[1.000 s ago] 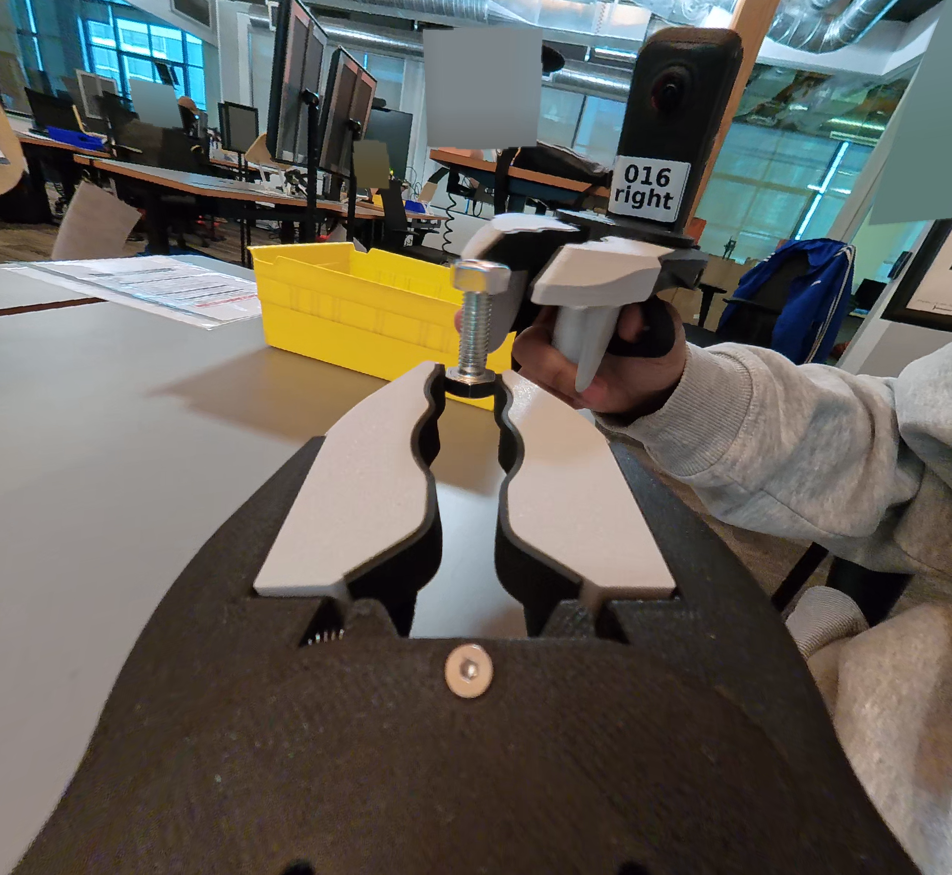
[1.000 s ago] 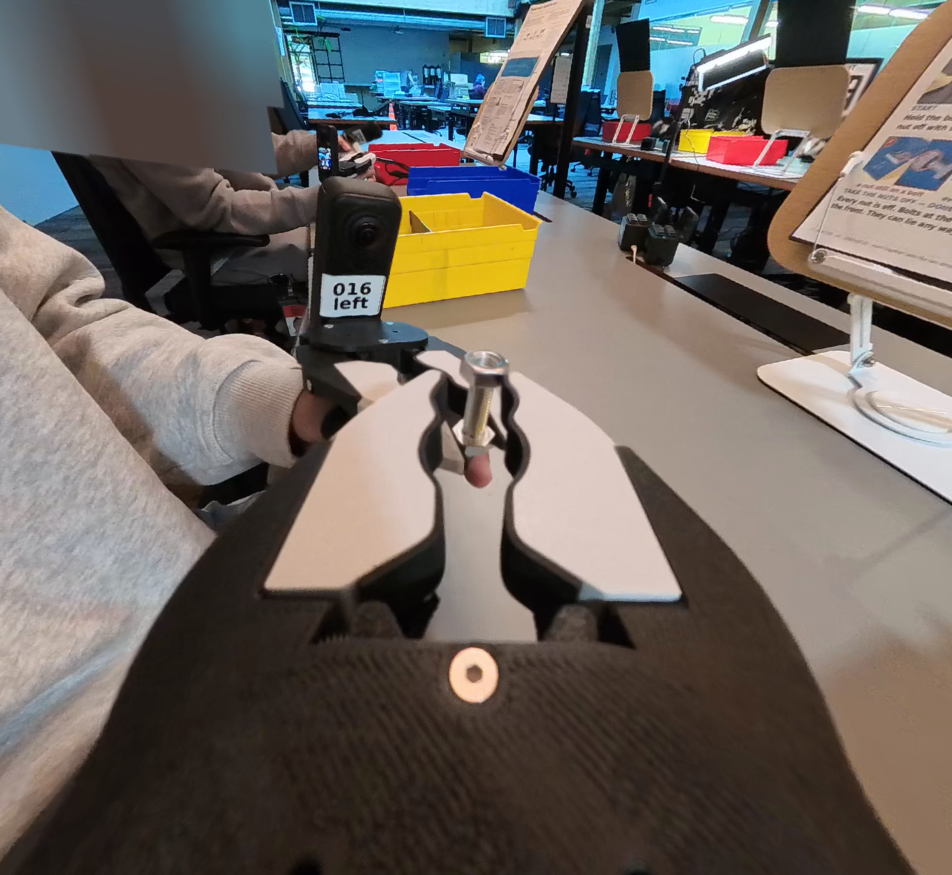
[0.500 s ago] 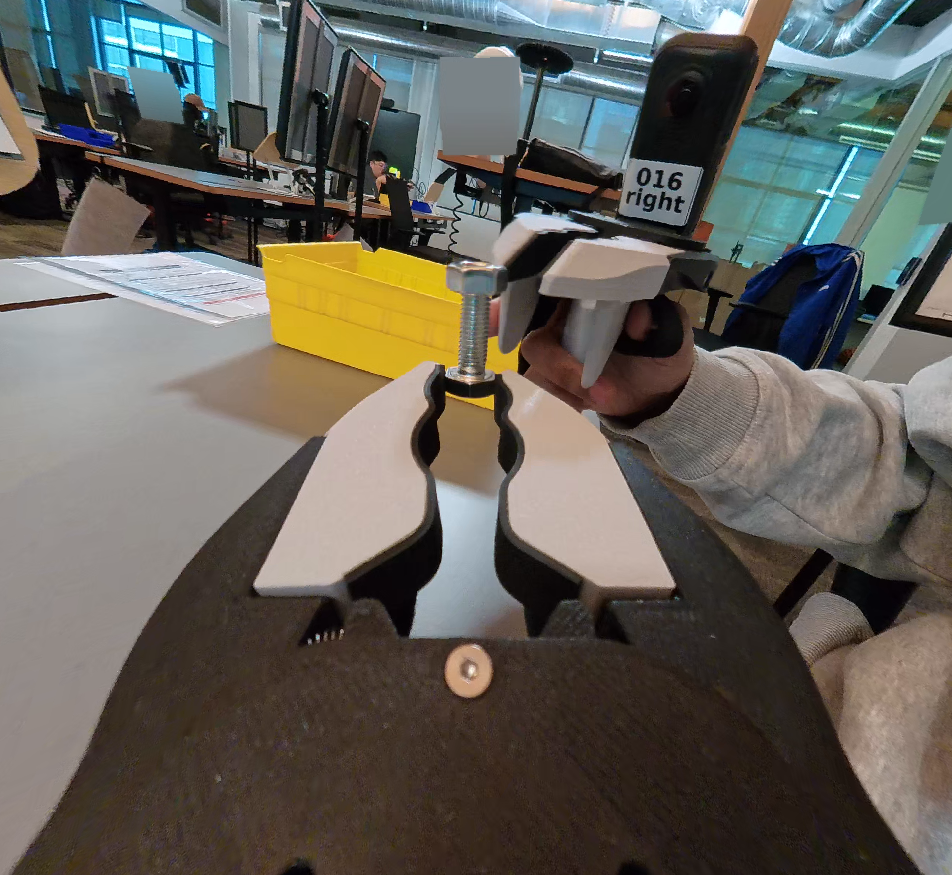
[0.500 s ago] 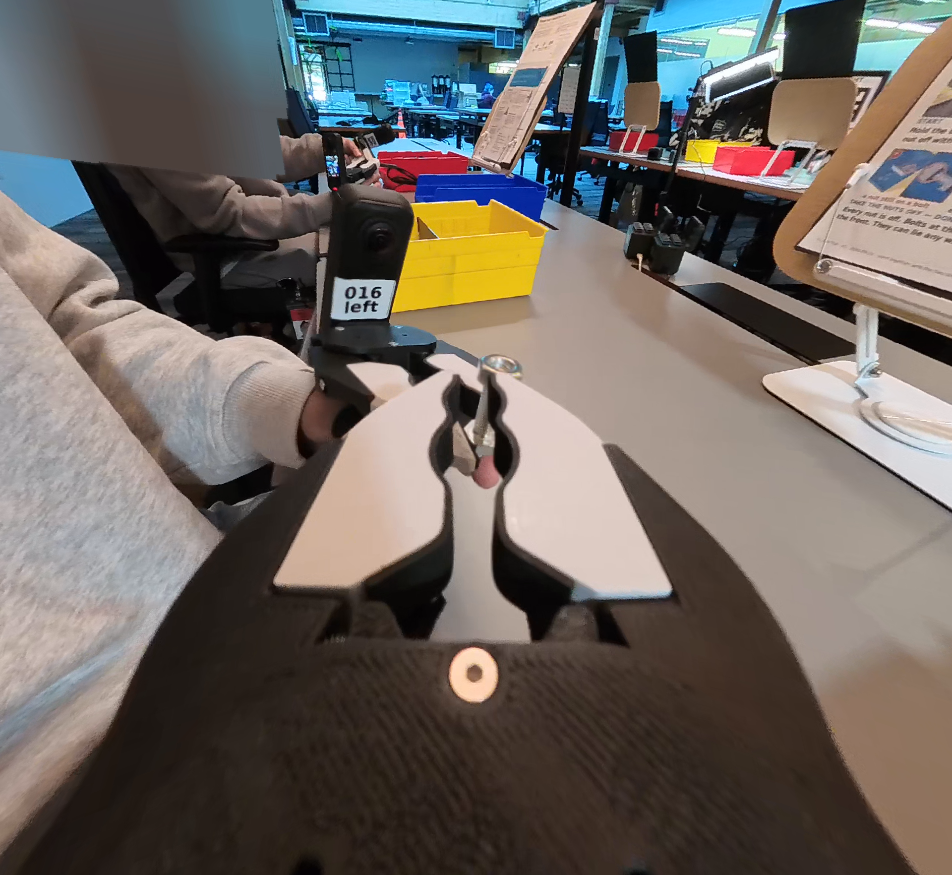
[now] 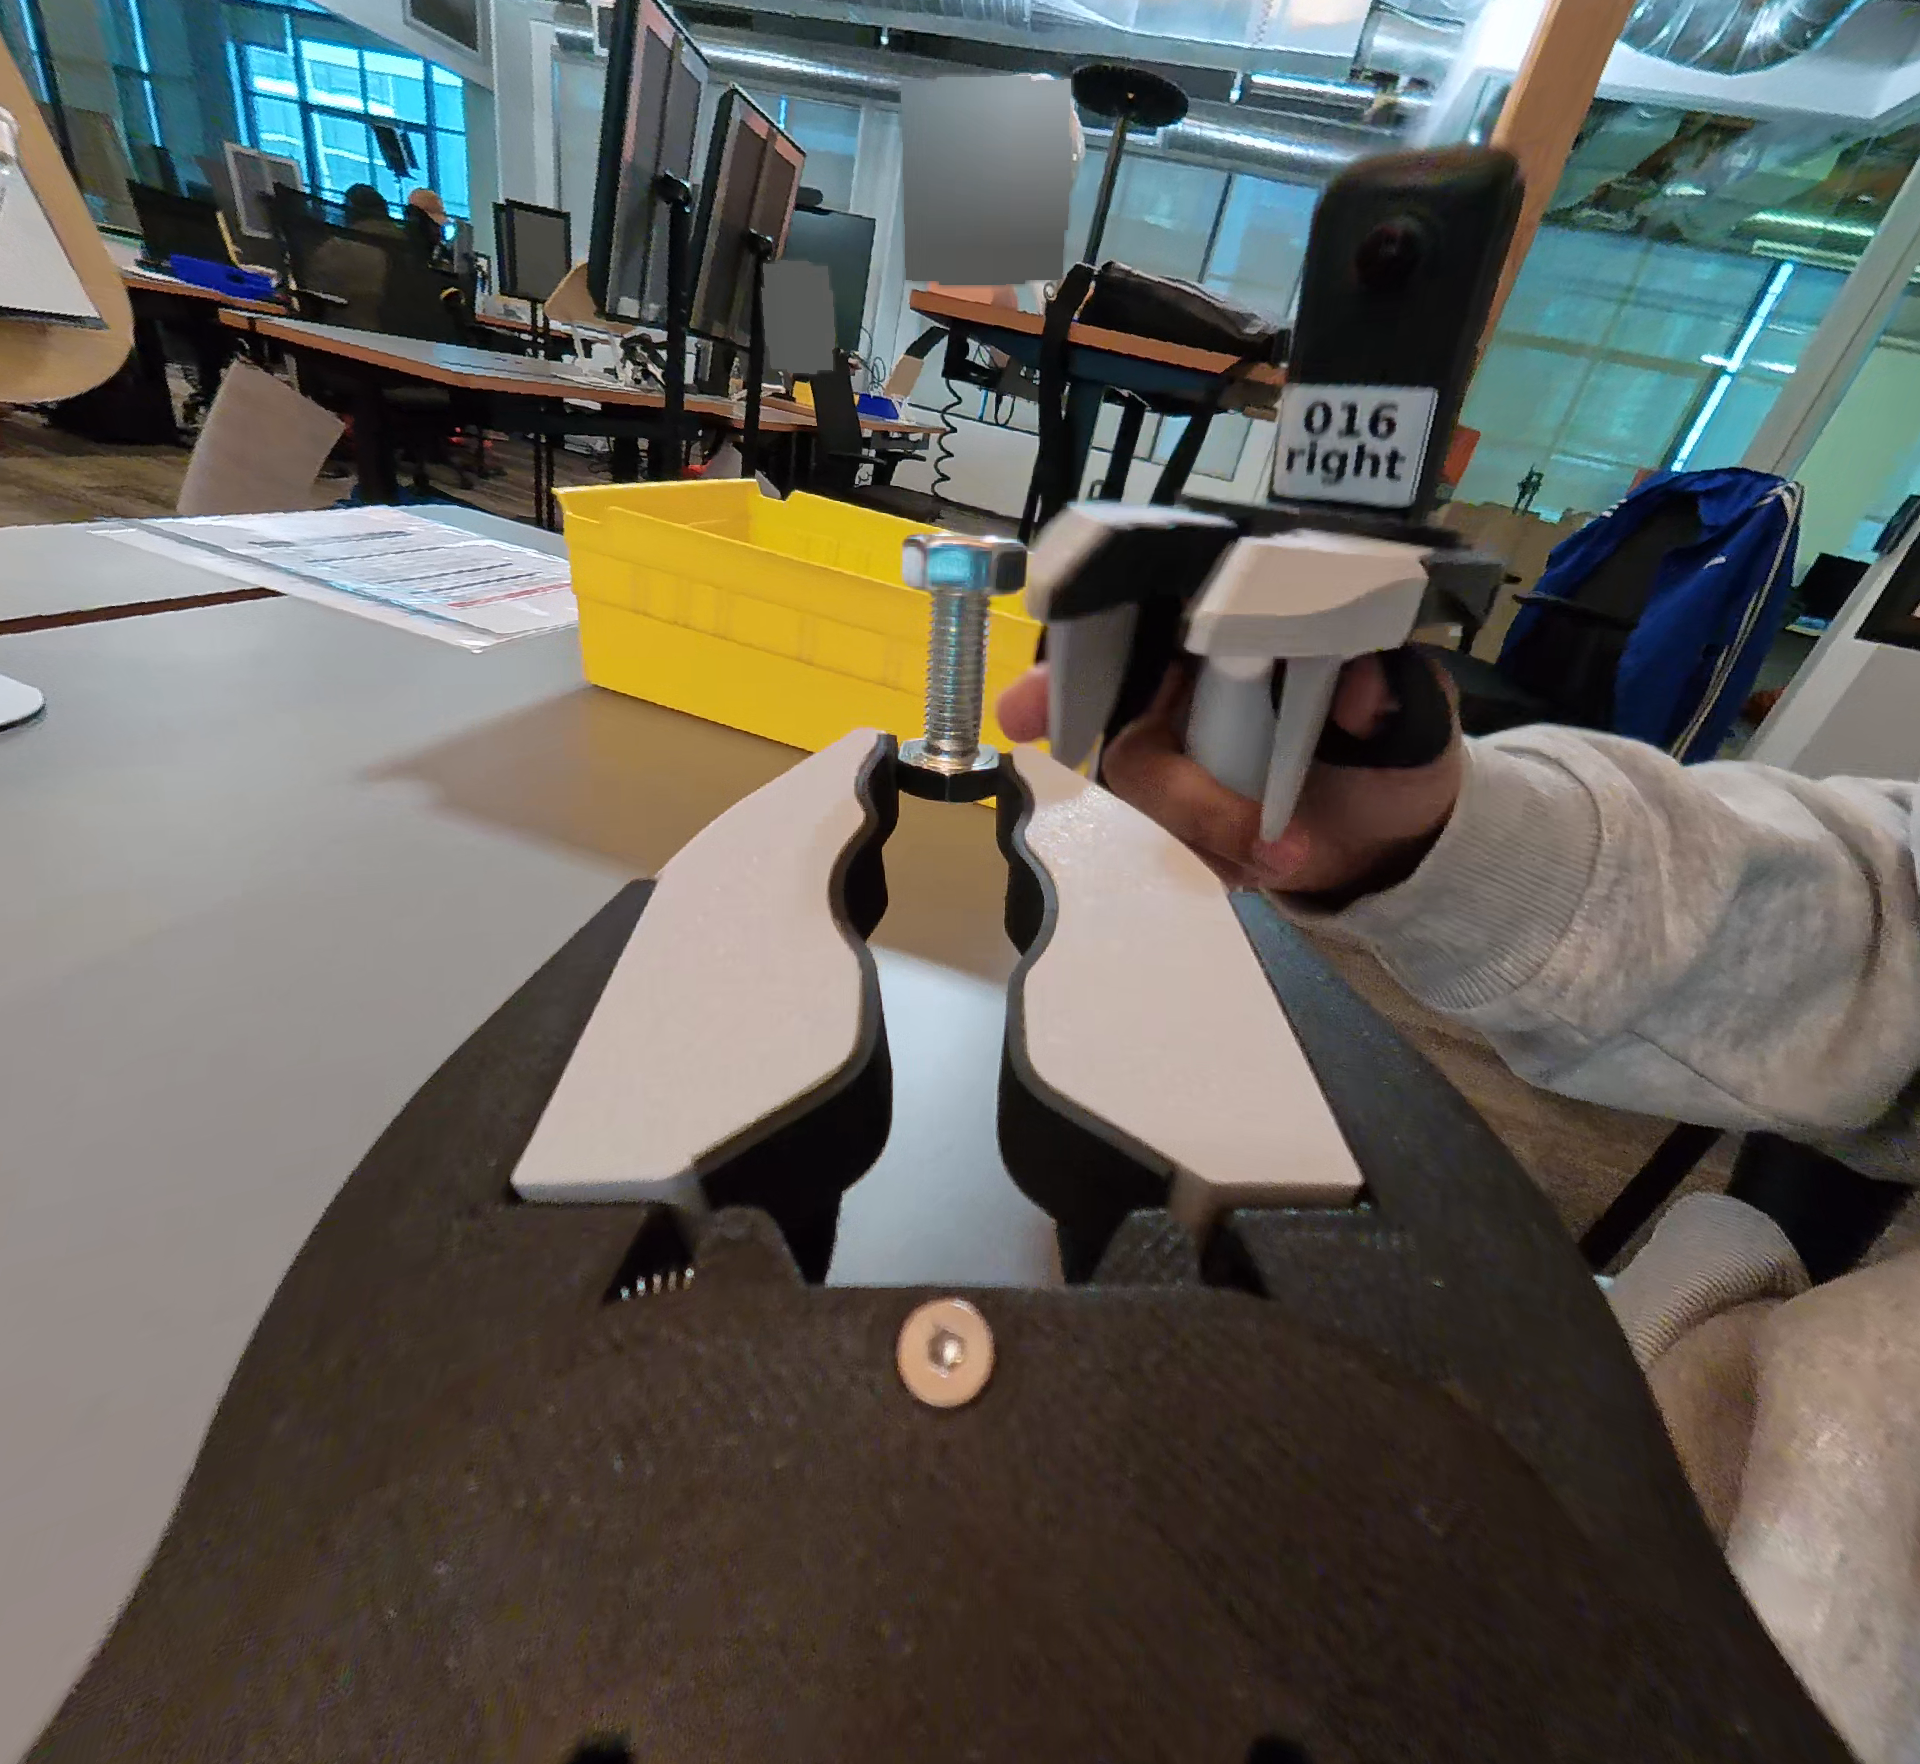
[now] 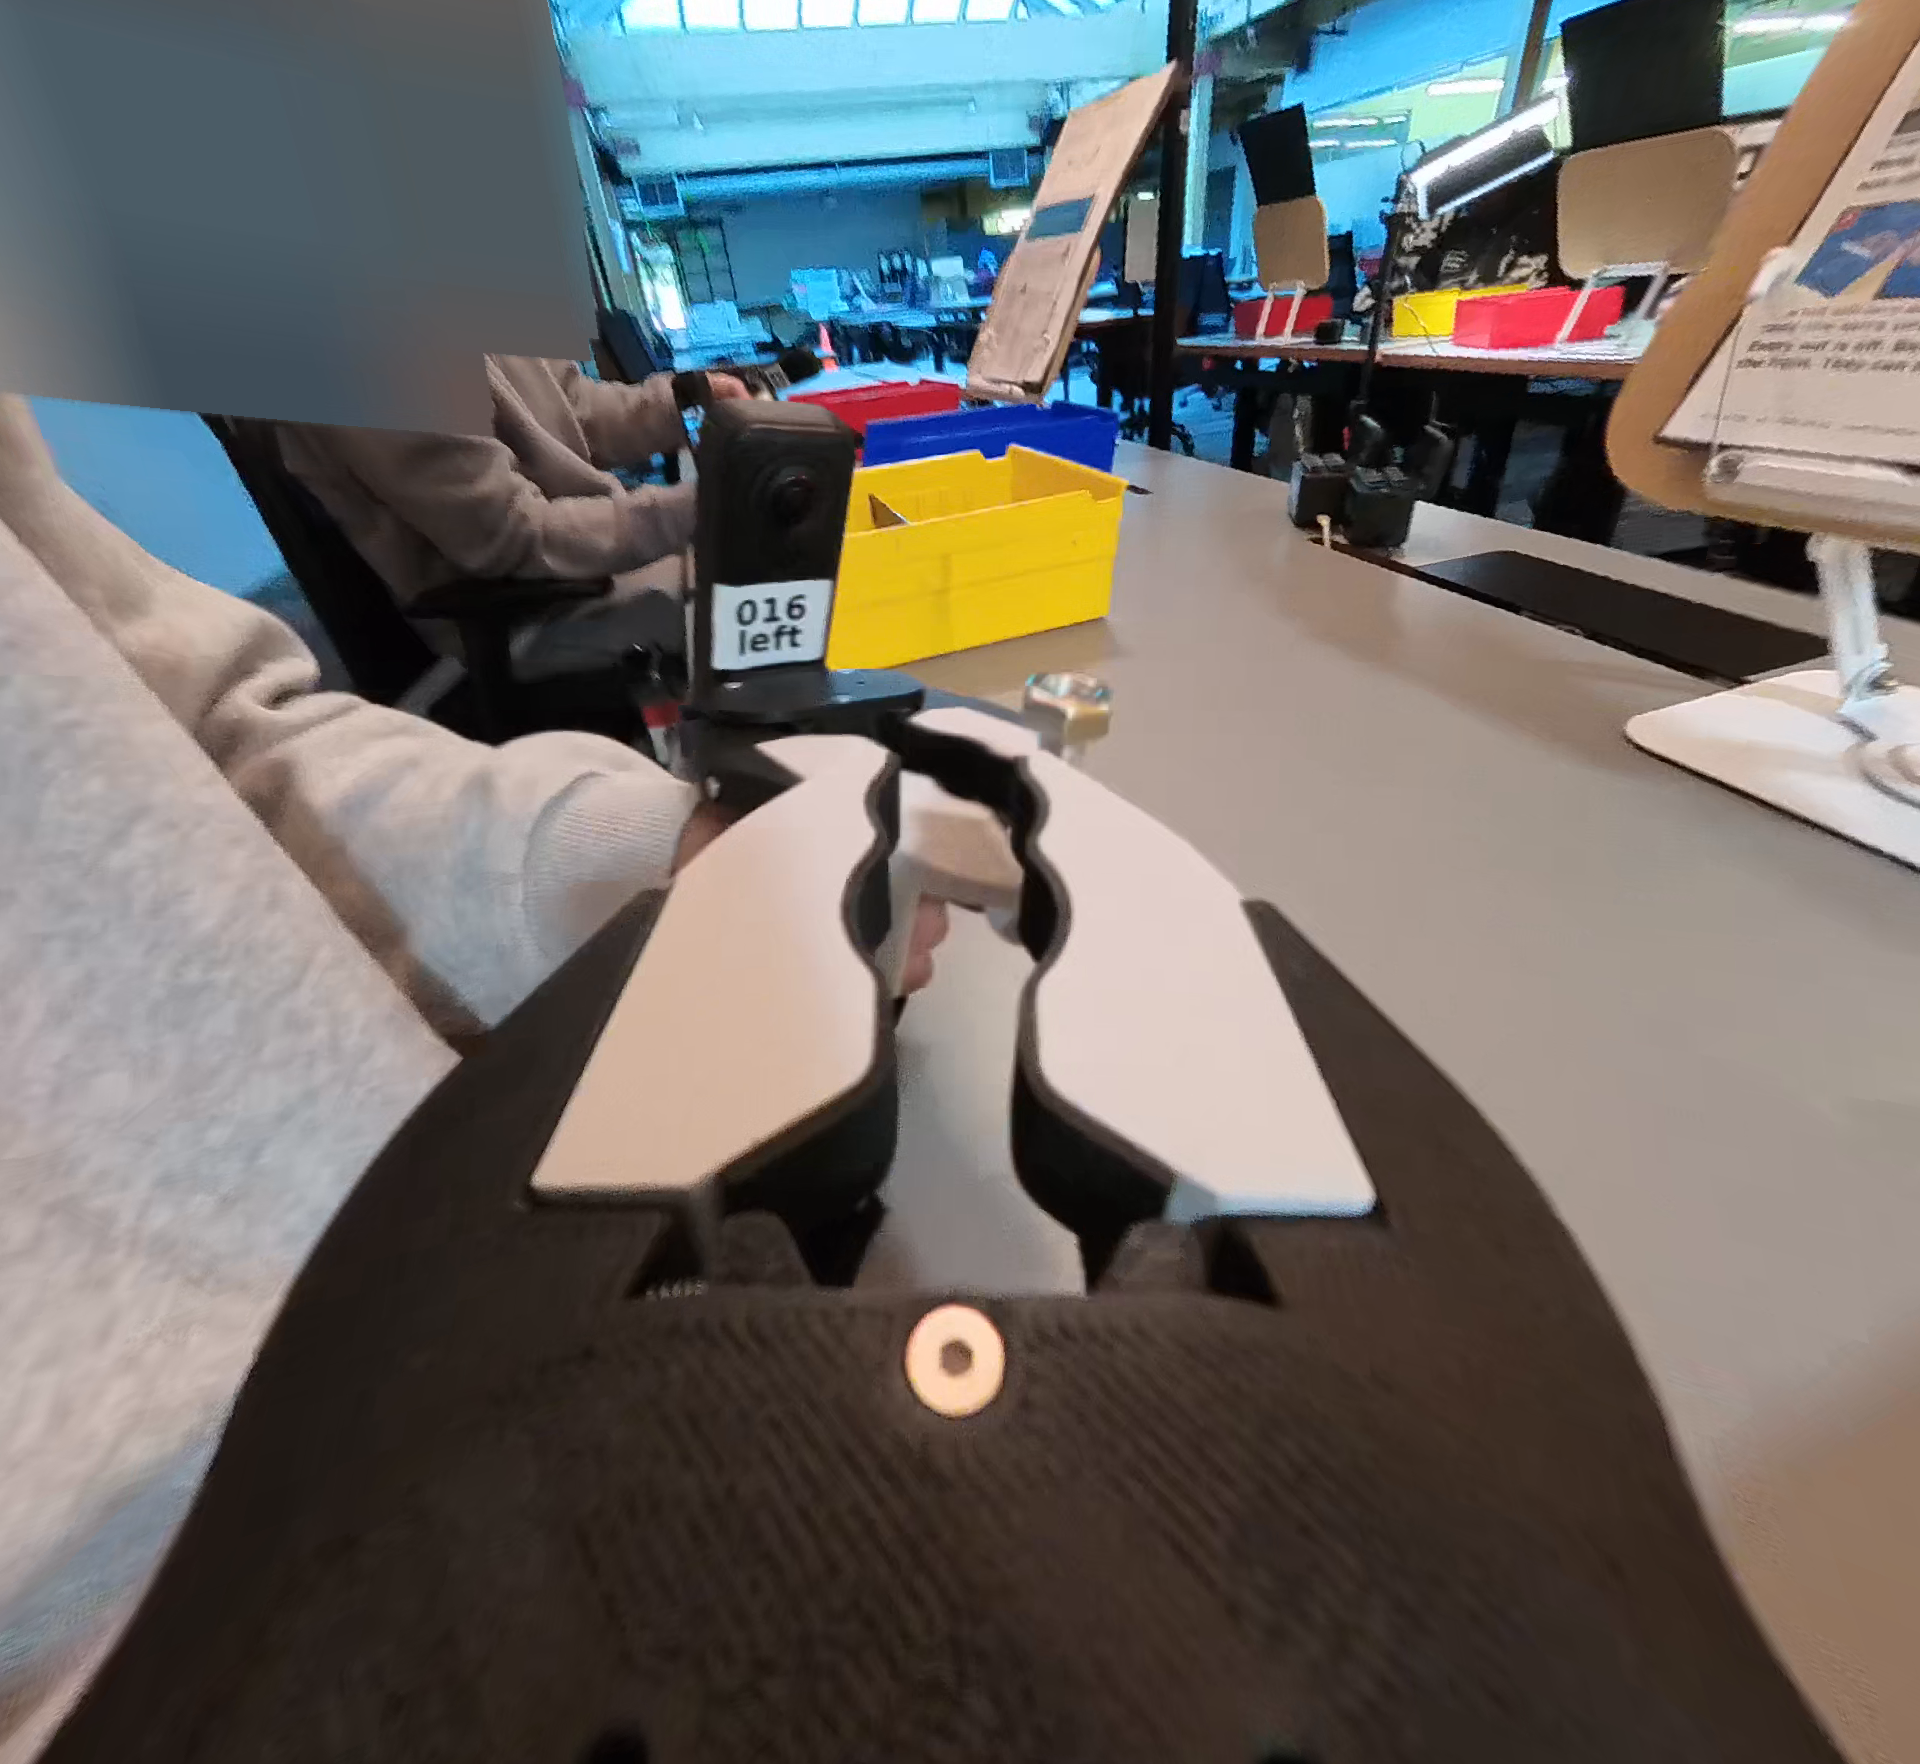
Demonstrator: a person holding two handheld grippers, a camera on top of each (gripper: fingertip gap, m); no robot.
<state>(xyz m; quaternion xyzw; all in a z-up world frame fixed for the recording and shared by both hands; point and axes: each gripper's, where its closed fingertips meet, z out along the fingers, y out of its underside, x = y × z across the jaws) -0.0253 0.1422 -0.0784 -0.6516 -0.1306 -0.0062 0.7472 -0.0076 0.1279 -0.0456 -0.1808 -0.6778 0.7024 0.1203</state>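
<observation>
Clamping a nut [image 5: 948,768] threaded on an upright bolt [image 5: 958,649], the left gripper [image 5: 948,784] fronts a yellow bin [image 5: 727,613]; right gripper [image 6: 961,758] parted, empty.

grey table [image 5: 260,883] carries a yellow bin [image 5: 748,613] and laminated sheet [image 5: 364,561].

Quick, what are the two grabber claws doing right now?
Left gripper: closed on the nut at the bottom of an upright bolt.
Right gripper: open, holding nothing, beside the bolt's head.
</observation>
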